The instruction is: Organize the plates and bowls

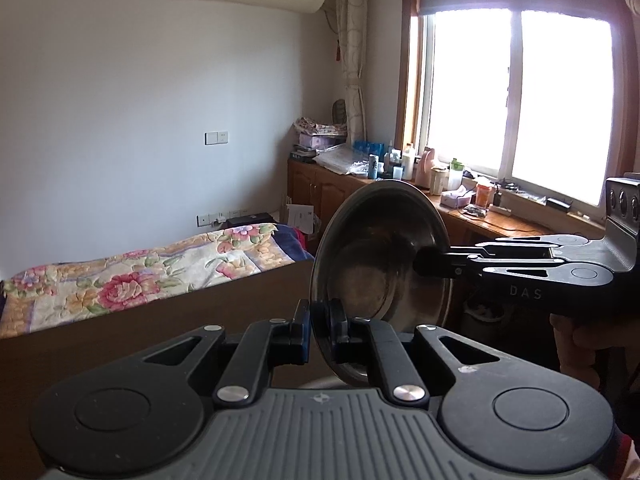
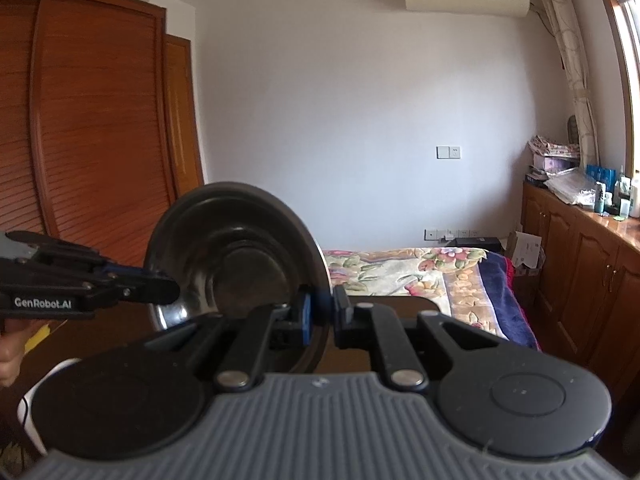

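A shiny steel plate (image 1: 376, 256) is held upright in the air, edge toward each camera. My left gripper (image 1: 320, 324) is shut on its near rim. My right gripper (image 1: 424, 266) reaches in from the right and is shut on the plate's far rim. In the right wrist view the same steel plate (image 2: 240, 252) stands on edge with its hollow side to the left. My right gripper (image 2: 320, 316) clamps its rim. The left gripper (image 2: 168, 290) comes in from the left and grips the opposite rim. No bowl shows.
A bed with a flowered quilt (image 1: 140, 272) lies ahead behind a dark wooden board (image 1: 120, 344). A cluttered wooden counter (image 1: 472, 212) runs under the window on the right. A tall wooden wardrobe (image 2: 80, 140) stands at the left.
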{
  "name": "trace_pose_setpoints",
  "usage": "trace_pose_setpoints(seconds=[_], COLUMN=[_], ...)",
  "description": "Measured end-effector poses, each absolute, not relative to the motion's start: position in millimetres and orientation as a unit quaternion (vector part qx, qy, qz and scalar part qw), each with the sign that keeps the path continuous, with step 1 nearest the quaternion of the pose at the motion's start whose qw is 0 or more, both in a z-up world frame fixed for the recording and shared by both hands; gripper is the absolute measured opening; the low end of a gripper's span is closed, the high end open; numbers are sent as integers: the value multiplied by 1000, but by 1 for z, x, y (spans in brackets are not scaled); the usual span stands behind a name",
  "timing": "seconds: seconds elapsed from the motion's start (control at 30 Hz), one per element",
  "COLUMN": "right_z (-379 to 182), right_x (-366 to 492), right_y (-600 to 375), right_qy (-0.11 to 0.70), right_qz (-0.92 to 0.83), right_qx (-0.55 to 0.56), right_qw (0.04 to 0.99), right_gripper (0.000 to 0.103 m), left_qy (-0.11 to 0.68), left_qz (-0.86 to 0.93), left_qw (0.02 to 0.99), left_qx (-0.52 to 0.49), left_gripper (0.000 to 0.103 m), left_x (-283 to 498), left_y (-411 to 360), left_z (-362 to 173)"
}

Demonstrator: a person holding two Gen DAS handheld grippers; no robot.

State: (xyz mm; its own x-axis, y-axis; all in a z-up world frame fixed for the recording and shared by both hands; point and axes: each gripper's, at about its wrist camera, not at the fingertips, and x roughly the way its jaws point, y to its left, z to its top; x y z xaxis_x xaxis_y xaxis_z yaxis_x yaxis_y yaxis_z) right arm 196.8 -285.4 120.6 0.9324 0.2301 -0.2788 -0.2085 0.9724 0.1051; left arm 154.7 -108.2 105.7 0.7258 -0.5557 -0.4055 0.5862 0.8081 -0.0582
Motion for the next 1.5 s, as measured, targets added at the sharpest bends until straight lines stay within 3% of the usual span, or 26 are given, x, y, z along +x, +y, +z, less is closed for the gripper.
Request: trace_pose_setpoints(seconds=[0.7,1.5], right_z=[90,52], right_x=[152,154], right_y=[-247,-233], right_qy=[168,205], right_qz=[137,129], right_qx=[20,31], right_qw=[976,970], right_gripper=[13,13], left_qy=[214,257], left_qz=[-286,-258], left_qw=[934,931], left_qx=[12,-6], left_gripper=[36,37], left_x=[100,123], left_y=[-82,-86], left_z=[59,18])
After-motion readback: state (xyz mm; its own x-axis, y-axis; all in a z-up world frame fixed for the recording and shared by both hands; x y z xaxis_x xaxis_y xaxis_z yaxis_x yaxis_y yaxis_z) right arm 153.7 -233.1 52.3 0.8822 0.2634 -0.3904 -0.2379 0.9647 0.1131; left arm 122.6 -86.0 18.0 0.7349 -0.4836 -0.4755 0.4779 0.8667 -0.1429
